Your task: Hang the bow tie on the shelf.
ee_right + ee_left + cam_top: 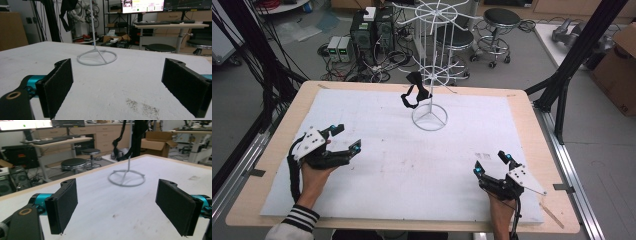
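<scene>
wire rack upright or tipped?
Upright. The rack has its ring base flat on the table and its pole rising straight; a black strap hangs from a lower tier.

**Worktop with white sheet and wire stand**

The worktop (272,125) is a pale wooden board with rounded corners. A white sheet (377,150) covers most of it, leaving a bare wood margin all round. A white wire stand (430,75) rests on the sheet at the far middle, its ring base (429,118) flat on the surface. A few faint dark smudges (142,106) mark the sheet near the right side.
</scene>
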Tool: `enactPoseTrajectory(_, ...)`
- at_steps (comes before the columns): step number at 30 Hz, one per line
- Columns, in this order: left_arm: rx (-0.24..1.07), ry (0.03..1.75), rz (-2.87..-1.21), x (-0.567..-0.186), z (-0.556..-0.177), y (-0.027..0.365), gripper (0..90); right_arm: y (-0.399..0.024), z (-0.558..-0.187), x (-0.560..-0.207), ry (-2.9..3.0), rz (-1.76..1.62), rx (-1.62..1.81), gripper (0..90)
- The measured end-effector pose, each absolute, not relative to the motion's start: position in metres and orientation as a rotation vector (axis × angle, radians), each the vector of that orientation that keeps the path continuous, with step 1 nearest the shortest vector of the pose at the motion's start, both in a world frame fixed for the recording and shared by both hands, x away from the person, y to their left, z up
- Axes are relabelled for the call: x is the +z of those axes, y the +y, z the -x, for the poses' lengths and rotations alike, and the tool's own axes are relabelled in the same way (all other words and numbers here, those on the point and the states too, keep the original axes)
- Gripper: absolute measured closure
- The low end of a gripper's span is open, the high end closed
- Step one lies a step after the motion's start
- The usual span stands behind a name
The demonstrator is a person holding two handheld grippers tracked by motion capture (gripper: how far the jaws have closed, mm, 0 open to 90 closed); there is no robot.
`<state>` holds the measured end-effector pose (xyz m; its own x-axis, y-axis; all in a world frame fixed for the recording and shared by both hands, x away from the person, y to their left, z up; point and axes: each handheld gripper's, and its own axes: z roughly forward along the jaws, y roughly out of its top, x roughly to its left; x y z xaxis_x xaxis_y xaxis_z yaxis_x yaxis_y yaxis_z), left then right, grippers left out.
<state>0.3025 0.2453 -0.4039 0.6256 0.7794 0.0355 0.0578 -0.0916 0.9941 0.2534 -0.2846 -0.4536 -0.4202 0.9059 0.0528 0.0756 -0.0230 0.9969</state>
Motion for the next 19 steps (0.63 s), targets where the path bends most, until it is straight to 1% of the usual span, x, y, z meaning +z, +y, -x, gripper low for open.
enactPoseTrajectory(5, 0.715, 0.76, -1.543, -0.427, -0.29, 0.265, 18.0, -0.284, -0.253, -0.454, 1.556, -1.049, 1.525, 9.2)
enactPoseTrajectory(10, 0.747, 0.764, -1.512, -0.438, -0.281, 0.27, 17.8, -0.285, -0.253, -0.454, 1.558, -1.049, 1.522, 9.2)
enactPoseTrajectory(14, 0.714, 0.795, -1.495, -0.45, -0.281, 0.271, 16.9, -0.284, -0.253, -0.454, 1.56, -1.041, 1.523, 9.2)
enactPoseTrajectory(19, 0.69, 0.841, -1.445, -0.452, -0.281, 0.277, 16.4, -0.284, -0.251, -0.454, 1.552, -1.022, 1.527, 9.2)
